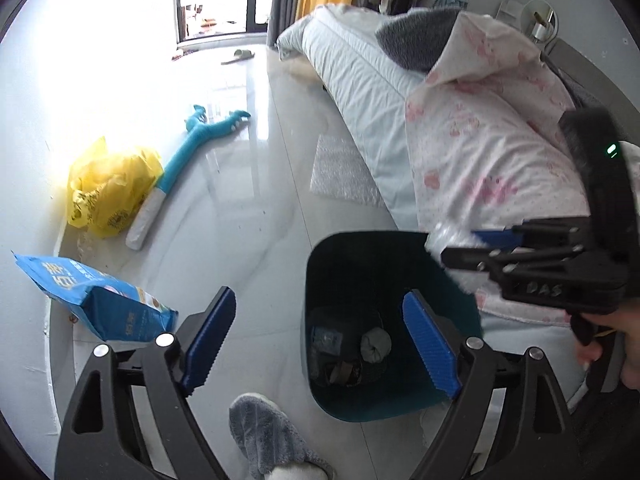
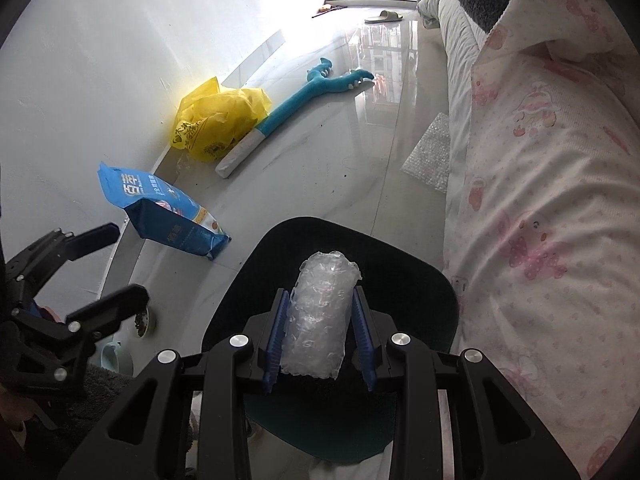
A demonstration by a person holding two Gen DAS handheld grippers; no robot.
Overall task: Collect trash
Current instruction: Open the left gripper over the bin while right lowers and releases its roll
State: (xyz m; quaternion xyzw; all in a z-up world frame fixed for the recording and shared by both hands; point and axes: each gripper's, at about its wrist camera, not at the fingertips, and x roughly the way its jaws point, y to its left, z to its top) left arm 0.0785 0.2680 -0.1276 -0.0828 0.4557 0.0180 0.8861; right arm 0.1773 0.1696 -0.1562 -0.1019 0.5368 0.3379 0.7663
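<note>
A dark teal trash bin (image 1: 320, 264) stands on the floor beside the bed, with some trash at its bottom. It also shows in the right wrist view (image 2: 416, 276). My right gripper (image 2: 320, 304) is shut on a roll of clear bubble wrap (image 2: 320, 316) and holds it above the bin's opening. In the left wrist view the right gripper (image 1: 460, 246) comes in from the right over the bin's rim. My left gripper (image 1: 320, 316) is open and empty above the bin's near left side. A flat sheet of bubble wrap (image 1: 344, 172) lies on the floor by the bed.
A yellow plastic bag (image 1: 108, 188), a blue pet food bag (image 1: 100, 300) and a teal plush toy (image 1: 192, 148) lie along the wall at the left. The bed with a pink-patterned quilt (image 1: 492, 140) fills the right. A grey slipper (image 1: 272, 436) is close below. A slipper (image 2: 384, 16) lies near the window.
</note>
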